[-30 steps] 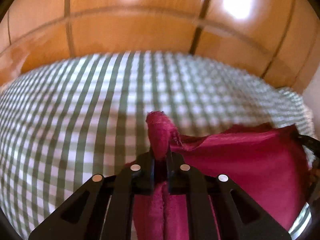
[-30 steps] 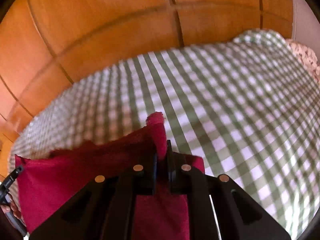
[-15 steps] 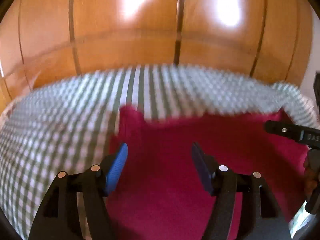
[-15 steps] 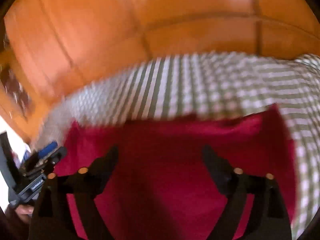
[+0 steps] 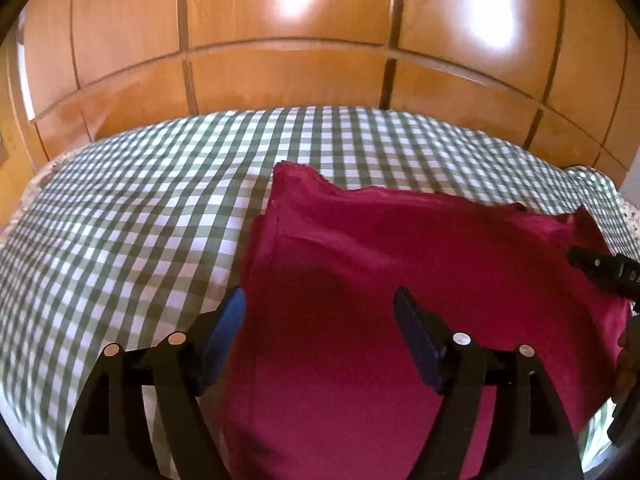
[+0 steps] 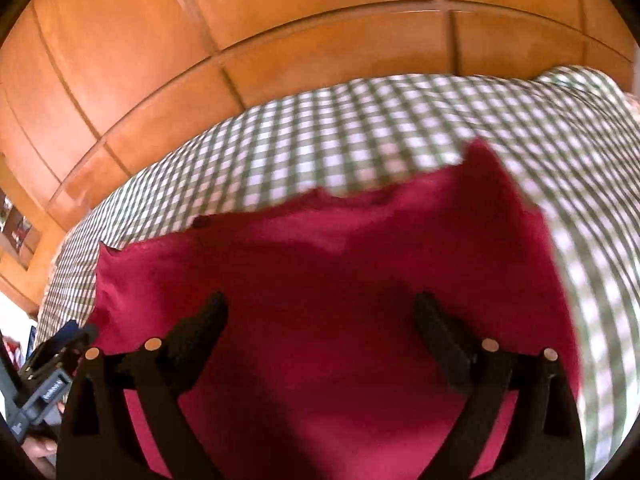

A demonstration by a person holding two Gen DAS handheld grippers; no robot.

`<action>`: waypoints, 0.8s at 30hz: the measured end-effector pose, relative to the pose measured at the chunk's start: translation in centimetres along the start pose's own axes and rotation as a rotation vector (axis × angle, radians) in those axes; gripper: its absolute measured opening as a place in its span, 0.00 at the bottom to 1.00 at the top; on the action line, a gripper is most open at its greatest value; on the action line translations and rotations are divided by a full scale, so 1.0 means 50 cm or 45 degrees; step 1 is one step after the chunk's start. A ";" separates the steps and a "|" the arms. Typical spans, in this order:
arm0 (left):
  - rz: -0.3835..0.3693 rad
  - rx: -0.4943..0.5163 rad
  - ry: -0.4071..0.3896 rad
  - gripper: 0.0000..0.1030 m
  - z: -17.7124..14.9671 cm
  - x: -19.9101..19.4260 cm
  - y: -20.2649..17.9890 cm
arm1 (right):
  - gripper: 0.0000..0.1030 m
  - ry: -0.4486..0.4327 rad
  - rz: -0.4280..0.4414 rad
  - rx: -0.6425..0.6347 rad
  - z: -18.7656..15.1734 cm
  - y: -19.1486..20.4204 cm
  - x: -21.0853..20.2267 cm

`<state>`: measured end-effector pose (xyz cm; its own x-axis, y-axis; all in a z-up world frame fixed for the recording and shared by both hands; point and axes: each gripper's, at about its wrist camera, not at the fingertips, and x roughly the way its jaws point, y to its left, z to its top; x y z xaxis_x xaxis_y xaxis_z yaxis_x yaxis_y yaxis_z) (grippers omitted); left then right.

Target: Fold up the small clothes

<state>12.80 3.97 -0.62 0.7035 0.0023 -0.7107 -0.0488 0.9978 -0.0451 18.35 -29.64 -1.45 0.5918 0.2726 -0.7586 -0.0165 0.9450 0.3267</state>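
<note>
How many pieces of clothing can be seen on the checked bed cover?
1: a dark red garment lies flat on the checked cover, spread below both open tongs. More could be hidden outside the views.

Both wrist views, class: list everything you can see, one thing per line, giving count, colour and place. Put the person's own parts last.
Garment: one, crimson, lying folded and flat on the checked cloth, below both grippers.
Checked cloth: one, green and white, covering the surface under the garment.
Wooden panels: several, orange-brown, behind the cloth.
Left gripper: one, black with blue pads, jaws just opened, nothing gripped, over the garment's left part.
Right gripper: one, black, jaws just opened, nothing gripped, over the garment's right part.
</note>
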 end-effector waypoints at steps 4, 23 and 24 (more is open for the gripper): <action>-0.020 0.029 -0.029 0.77 -0.014 -0.036 -0.021 | 0.92 -0.027 -0.054 0.055 -0.025 -0.047 -0.033; -0.050 0.072 -0.085 0.77 -0.073 -0.128 -0.005 | 0.98 -0.111 -0.118 -0.062 -0.152 -0.031 -0.069; -0.046 0.068 -0.084 0.77 -0.075 -0.130 -0.002 | 0.98 -0.116 -0.120 -0.069 -0.153 -0.030 -0.068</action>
<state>5.59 3.58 1.35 0.7496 -0.0313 -0.6611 0.0141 0.9994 -0.0314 10.22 -30.60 -3.68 0.6635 0.1671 -0.7293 0.0007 0.9746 0.2239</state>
